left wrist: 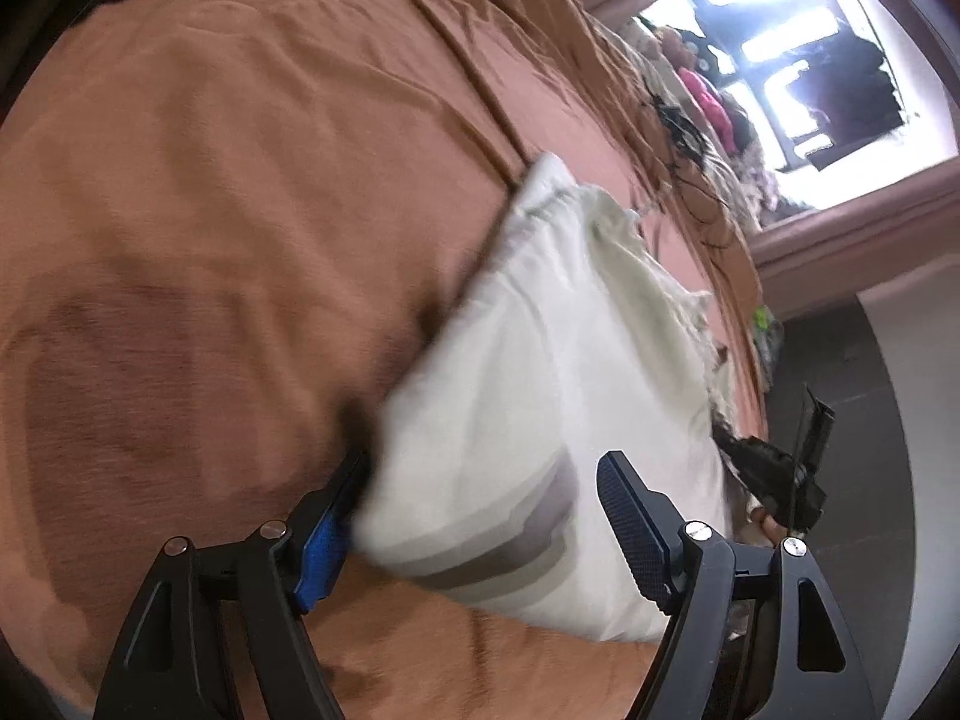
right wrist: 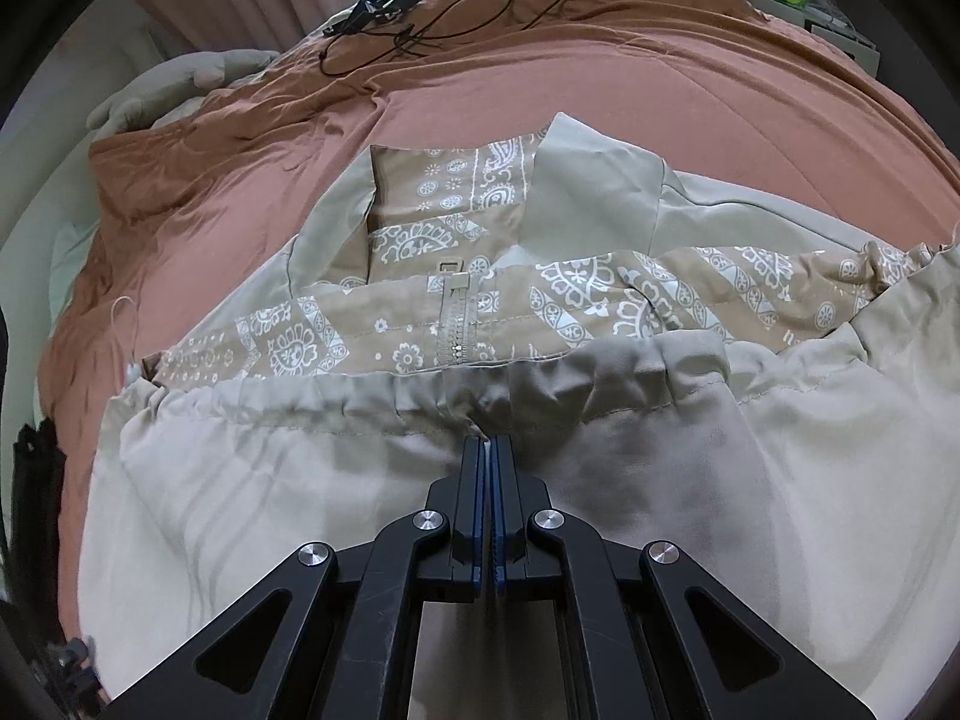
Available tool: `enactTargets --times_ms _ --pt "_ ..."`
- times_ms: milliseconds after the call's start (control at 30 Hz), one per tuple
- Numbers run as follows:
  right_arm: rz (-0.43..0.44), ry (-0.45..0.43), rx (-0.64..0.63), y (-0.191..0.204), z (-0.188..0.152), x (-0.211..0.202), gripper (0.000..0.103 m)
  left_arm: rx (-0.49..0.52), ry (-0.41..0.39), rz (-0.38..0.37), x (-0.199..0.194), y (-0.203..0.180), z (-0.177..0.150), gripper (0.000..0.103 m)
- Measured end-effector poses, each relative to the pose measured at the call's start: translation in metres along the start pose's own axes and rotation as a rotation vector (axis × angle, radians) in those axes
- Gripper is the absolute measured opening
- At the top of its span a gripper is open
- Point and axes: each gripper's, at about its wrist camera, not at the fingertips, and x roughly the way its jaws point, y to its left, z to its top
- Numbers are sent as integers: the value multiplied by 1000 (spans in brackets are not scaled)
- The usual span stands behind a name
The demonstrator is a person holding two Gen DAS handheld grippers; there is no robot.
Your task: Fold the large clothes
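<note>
In the left wrist view we look down across a rust-brown bedspread [left wrist: 240, 210]. A pale jacket [left wrist: 540, 390] lies on it as a fairly narrow bundle, running from near our fingers up toward the far edge of the bed. Our left gripper [left wrist: 480, 528] is spread wide, one blue pad at the bundle's left edge and the other over its right part; the cloth sits between the fingers, but we cannot see the pads pressing on it, so we read this claw as released. The picture is smeared, so finer detail is lost. At the right edge the other tool [left wrist: 786, 480] shows as a dark shape beside the jacket.

In the right wrist view the same jacket [right wrist: 660, 480] fills the lower half, lying on the bedspread [right wrist: 660, 90]. Its gathered hem [right wrist: 420, 402] has been brought up over the body, so that the paisley lining [right wrist: 600, 294], the zip [right wrist: 453, 324] and the collar lie just beyond it. Our right gripper [right wrist: 487, 444] is clenched tight just below that hem. The pads meet almost flush; a sliver of pale cloth may be nipped between them, but we cannot tell for sure. A black cable [right wrist: 432, 18] lies loose farther up the bed.

We judge one fold roughly laid and not yet neat. The hem is bunched, lining is exposed, and further folds seem left.
</note>
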Motion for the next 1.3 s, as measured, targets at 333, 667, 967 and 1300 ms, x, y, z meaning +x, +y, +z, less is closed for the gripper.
enactTargets --times_ms 333,667,967,1300 --pt "-9 -6 -6 1 1 -2 2 -1 -20 28 12 3 8 40" --pt "1 -52 -42 16 -9 -63 52 9 -31 -43 -4 -4 8 21" --pt "34 -37 -67 13 -63 -120 52 43 -47 -116 -22 -28 13 17" --pt "62 -2 -51 9 -134 -160 52 67 -51 -167 -35 -54 15 16"
